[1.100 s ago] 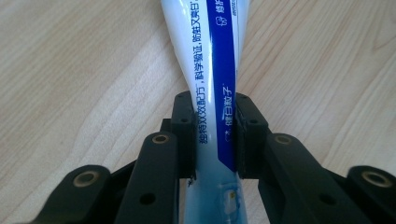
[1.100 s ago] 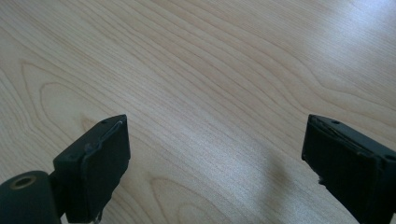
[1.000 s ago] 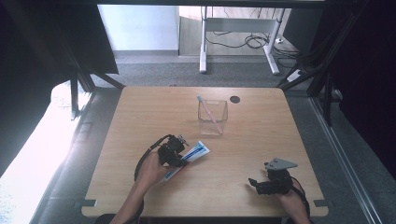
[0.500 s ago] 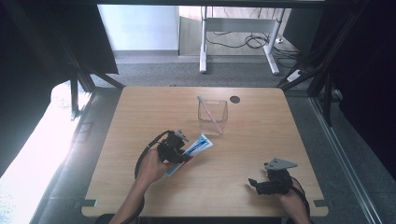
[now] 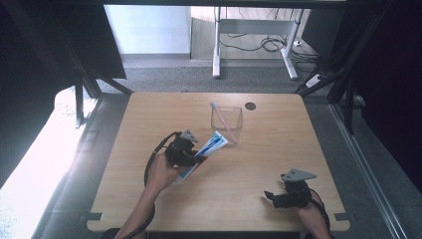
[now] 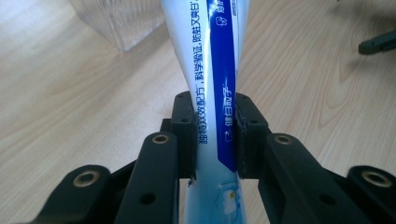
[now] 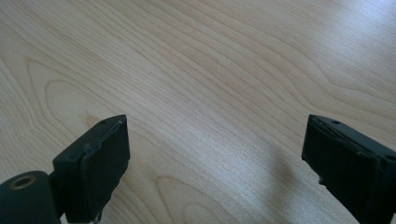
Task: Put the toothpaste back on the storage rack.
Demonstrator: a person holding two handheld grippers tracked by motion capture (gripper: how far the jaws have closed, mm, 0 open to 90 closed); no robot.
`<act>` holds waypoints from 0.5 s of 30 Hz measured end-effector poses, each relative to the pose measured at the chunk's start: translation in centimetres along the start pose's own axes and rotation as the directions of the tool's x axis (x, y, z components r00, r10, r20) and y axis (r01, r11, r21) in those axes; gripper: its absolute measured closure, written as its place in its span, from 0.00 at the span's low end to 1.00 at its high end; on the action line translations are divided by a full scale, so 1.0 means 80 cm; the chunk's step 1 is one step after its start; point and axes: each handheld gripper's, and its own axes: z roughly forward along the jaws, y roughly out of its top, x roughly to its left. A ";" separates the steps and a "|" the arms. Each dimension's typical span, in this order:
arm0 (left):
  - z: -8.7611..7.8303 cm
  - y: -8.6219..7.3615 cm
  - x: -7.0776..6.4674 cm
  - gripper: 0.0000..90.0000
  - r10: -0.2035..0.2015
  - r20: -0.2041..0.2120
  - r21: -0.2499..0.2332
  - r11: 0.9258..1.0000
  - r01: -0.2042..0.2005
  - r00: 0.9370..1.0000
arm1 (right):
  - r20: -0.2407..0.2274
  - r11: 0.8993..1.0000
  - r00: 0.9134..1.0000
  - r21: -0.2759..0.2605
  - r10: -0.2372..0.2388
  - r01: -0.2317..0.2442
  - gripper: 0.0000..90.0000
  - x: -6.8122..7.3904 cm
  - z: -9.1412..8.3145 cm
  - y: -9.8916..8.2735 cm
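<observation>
A blue and white toothpaste tube (image 5: 209, 146) (image 6: 215, 70) is pinched between the pads of my left gripper (image 5: 191, 155) (image 6: 215, 135), which is shut on it and holds it off the table, its far end pointing toward a clear square cup (image 5: 226, 118) (image 6: 121, 21). A pink toothbrush (image 5: 222, 119) leans inside that cup. My right gripper (image 5: 271, 196) (image 7: 215, 158) rests low near the table's front right, jaws wide open over bare wood with nothing between them.
The wooden table (image 5: 278, 149) has a round dark hole (image 5: 250, 106) behind the cup. Dark frame posts flank the table, and a white desk leg (image 5: 217, 45) with cables stands on the floor beyond.
My left gripper has risen and edged toward the cup, carrying the tube with it. The right gripper has stayed where it was.
</observation>
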 end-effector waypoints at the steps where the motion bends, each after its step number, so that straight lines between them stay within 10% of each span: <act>1: -0.001 0.002 0.000 0.82 -0.005 -0.003 -0.013 1.000 0.004 1.000 | 0.000 1.000 1.000 0.000 -0.001 0.001 0.09 0.000 0.000 0.000; 15: -0.006 0.029 0.002 0.82 0.007 -0.036 -0.085 0.996 -0.010 0.999 | -0.032 1.000 0.999 0.005 0.001 -0.001 0.06 0.001 0.002 0.000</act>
